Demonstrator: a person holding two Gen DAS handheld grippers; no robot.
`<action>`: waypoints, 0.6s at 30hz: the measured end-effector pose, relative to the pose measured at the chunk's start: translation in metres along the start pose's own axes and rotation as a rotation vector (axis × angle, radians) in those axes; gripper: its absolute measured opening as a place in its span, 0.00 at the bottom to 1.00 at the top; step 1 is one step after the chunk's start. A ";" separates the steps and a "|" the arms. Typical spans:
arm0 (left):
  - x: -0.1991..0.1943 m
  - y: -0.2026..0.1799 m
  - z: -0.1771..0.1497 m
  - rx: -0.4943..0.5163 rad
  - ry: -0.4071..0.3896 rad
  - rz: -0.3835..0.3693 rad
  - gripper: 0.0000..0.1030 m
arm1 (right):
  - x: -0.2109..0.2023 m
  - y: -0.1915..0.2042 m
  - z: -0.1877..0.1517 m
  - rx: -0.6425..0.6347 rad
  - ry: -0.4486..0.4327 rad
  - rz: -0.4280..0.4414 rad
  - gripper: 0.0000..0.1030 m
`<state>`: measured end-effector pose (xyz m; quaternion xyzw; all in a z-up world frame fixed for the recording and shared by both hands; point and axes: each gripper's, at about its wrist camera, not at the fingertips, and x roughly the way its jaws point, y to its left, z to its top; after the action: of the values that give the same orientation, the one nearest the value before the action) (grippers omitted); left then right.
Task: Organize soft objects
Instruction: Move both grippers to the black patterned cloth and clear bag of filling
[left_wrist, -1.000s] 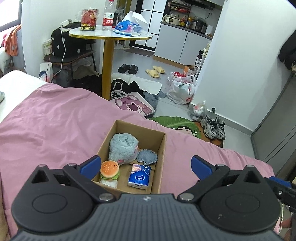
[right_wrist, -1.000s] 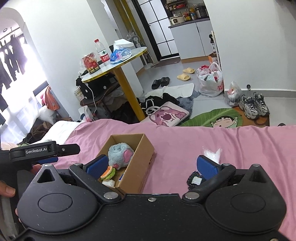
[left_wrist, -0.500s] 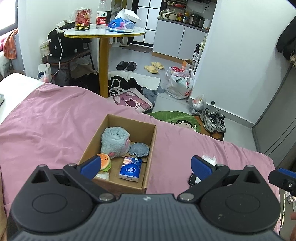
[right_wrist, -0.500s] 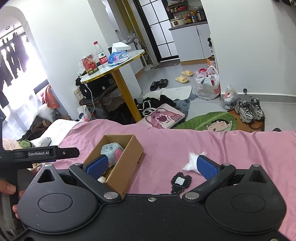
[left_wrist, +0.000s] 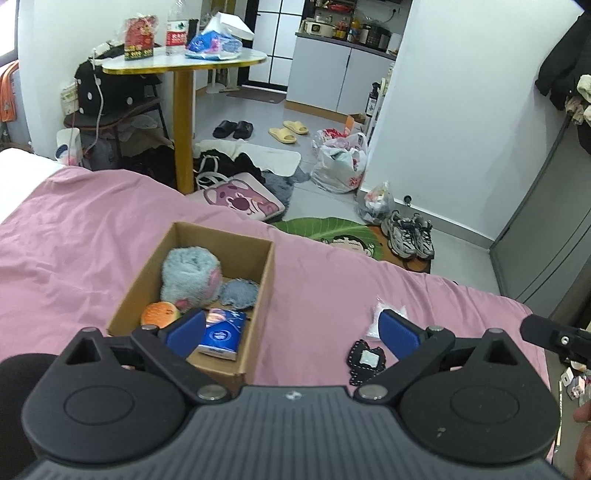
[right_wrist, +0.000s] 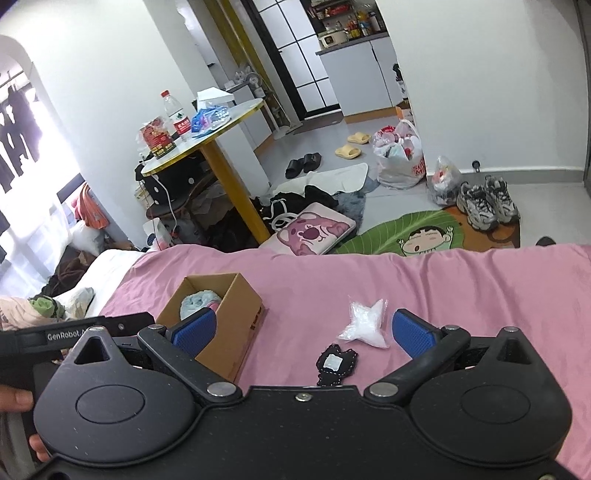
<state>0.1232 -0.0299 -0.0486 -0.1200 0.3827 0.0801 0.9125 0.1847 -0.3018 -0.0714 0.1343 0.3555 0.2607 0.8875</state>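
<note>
1. Currently the right claw (right_wrist: 303, 330) is spread wide and empty, as is the left claw (left_wrist: 291, 330).
2. White plastic pouch (right_wrist: 364, 325) lies on the pink bed (right_wrist: 480, 288), just ahead between the right claw's fingers; black patch (right_wrist: 336, 363) nearer.
3. Cardboard box (right_wrist: 236, 325) sits ahead-left.
4. Judgement: pouch light, crinkly, slippery; pinch its bulging middle.

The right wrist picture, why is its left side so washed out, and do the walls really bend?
Right wrist view: daylight from the window overexposes that side; the fisheye lens bends the walls. Left wrist view: evenly lit, the same bending at the edges, the box sharp.
</note>
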 end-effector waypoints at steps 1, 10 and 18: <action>0.003 -0.002 -0.001 0.003 0.004 -0.003 0.97 | 0.003 -0.003 -0.001 0.008 0.002 0.000 0.99; 0.043 -0.022 -0.012 0.008 0.066 -0.018 0.85 | 0.025 -0.032 -0.011 0.111 0.026 0.056 0.91; 0.086 -0.041 -0.026 0.006 0.147 -0.031 0.73 | 0.044 -0.048 -0.018 0.168 0.053 0.075 0.83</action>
<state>0.1749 -0.0714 -0.1210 -0.1286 0.4471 0.0555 0.8834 0.2170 -0.3161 -0.1292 0.2143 0.3944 0.2664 0.8530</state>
